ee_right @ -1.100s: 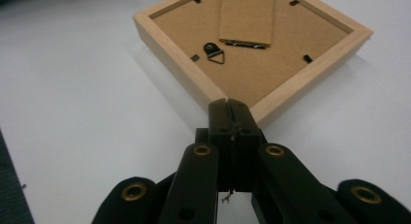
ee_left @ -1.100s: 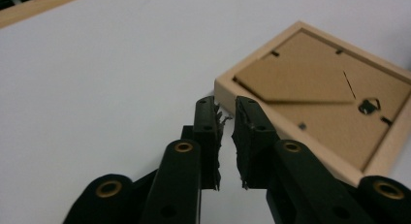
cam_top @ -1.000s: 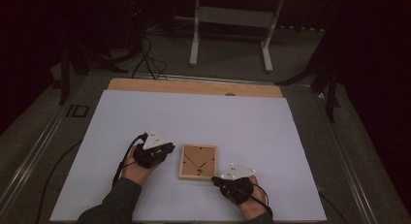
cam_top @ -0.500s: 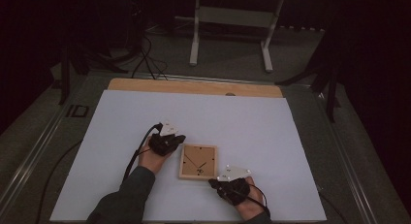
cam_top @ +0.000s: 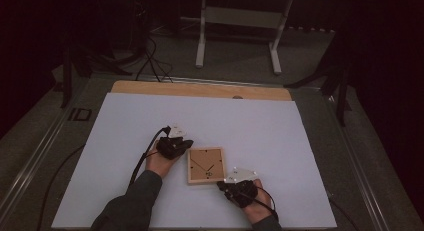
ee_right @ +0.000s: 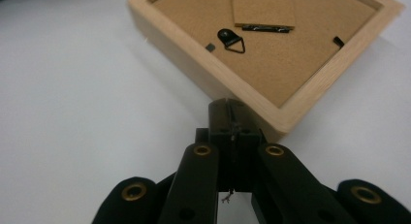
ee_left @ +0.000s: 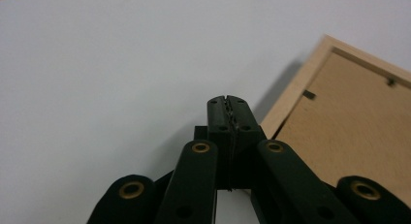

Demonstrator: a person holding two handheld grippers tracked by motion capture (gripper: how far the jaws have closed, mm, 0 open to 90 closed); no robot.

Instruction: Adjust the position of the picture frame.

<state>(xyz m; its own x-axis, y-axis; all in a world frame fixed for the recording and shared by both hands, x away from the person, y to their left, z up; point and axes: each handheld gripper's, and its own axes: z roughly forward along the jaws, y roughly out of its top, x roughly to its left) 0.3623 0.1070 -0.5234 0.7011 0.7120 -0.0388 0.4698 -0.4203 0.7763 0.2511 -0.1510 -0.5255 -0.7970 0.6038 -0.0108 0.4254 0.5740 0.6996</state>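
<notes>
A light wooden picture frame [cam_top: 205,165] lies face down on the white tabletop, its brown backing board up. In the right gripper view the frame [ee_right: 271,54] shows a small black hanger [ee_right: 230,40] on the board. My left gripper [cam_top: 186,144] is shut and empty, with its tips beside the frame's left edge near the far corner. In its own view the left gripper [ee_left: 227,100] rests low over the table, the frame [ee_left: 349,127] just to its right. My right gripper [ee_right: 228,105] is shut, its tips at the frame's outer side by a corner; whether they touch is unclear. From above, the right gripper [cam_top: 223,184] sits at the frame's near right corner.
The white sheet [cam_top: 260,126] covers most of the table, with a bare wooden strip [cam_top: 200,89] along its far edge. Beyond the table stand a white metal stand [cam_top: 239,18] and loose cables [cam_top: 150,58] on a dark floor. Metal rails run along both table sides.
My left hand has moved right and a little farther from the person, up to the frame's left edge. The right hand and the frame have stayed in place.
</notes>
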